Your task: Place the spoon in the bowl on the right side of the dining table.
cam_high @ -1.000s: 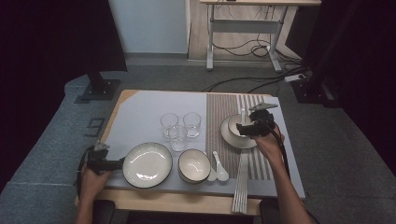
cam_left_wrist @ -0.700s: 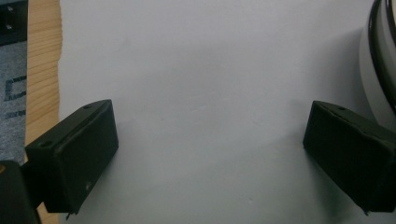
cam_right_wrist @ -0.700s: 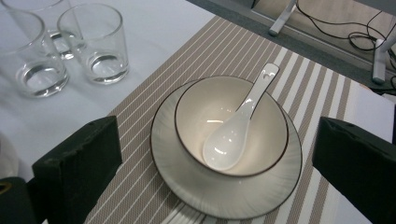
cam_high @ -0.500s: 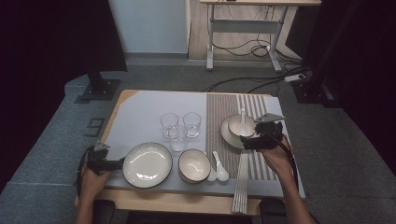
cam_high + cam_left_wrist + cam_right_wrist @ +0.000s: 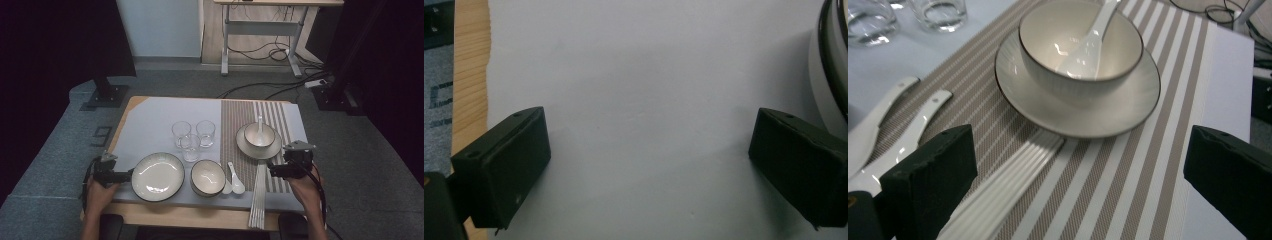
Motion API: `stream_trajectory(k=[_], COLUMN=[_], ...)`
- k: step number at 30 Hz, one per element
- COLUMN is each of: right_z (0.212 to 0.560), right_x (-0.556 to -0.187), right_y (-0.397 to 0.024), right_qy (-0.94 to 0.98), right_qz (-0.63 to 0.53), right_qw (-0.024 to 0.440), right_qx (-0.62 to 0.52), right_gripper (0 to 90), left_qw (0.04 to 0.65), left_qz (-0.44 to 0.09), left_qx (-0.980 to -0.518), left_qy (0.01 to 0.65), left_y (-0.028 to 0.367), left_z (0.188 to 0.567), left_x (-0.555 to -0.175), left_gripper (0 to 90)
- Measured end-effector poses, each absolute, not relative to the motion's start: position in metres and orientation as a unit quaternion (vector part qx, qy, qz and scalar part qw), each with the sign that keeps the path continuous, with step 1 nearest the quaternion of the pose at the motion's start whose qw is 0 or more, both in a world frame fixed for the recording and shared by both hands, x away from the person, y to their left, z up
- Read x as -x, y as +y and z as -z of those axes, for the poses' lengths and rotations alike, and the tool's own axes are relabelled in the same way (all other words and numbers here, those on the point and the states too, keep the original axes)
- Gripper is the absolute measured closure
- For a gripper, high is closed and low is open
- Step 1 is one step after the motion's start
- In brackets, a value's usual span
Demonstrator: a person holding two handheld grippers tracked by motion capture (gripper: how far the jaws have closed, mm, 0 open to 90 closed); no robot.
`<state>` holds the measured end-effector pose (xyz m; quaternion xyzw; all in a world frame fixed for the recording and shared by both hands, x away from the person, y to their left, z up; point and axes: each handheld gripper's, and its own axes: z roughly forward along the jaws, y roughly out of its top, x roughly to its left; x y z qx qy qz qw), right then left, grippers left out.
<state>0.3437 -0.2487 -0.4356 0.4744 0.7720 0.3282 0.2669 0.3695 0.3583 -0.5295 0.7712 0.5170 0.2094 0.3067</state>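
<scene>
A cream bowl (image 5: 265,136) (image 5: 1118,50) sits on a small plate (image 5: 243,144) (image 5: 1128,110) on the striped placemat (image 5: 235,115), with a white spoon (image 5: 259,124) (image 5: 1093,35) leaning in it. My right gripper (image 5: 275,171) (image 5: 1080,165) hovers low over the mat in front of that plate. Its jaws have just been opening and stand wide apart, with nothing between them. My left gripper (image 5: 126,175) (image 5: 649,135) rests open over the pale cloth, beside the left rim of a large dark-rimmed plate (image 5: 157,176) (image 5: 831,75).
Three glasses (image 5: 192,137) (image 5: 868,20) stand mid-table. An empty bowl (image 5: 207,177) and two white spoons (image 5: 234,182) (image 5: 903,120) lie near the front. A white ribbed strip (image 5: 259,195) (image 5: 1003,185) runs along the mat and overhangs the table's front edge.
My right gripper has drawn back from above the bowl on the small plate toward the front edge and lower. The spoon now shows in that bowl. The left gripper has not moved.
</scene>
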Motion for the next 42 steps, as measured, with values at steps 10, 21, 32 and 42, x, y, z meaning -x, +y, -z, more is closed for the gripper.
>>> stream_trajectory(k=[10,21,32,42], right_z=[0.48,0.517,0.536,0.538], right_x=[-0.335,-0.337,-0.336,-0.334], right_y=[-0.265,-0.281,-0.284,-0.285], right_qy=[0.753,0.735,0.737,0.734], right_qz=[-0.326,-0.323,-0.314,-0.322], right_qw=[0.248,0.243,0.235,0.242], right_qx=[-0.514,-0.545,-0.55,-0.547], right_gripper=[0.0,0.0,0.0,0.0], left_qw=[0.307,0.307,0.307,0.307], left_qz=[-0.209,-0.21,-0.21,-0.21], left_qx=[-0.771,-0.771,-0.771,-0.771], left_qy=[0.517,0.517,0.517,0.517], left_y=[0.358,0.358,0.358,0.358], left_z=[0.529,0.529,0.53,0.53], left_x=[-0.37,-0.369,-0.369,-0.369], left_gripper=[3.0,3.0,3.0,3.0])
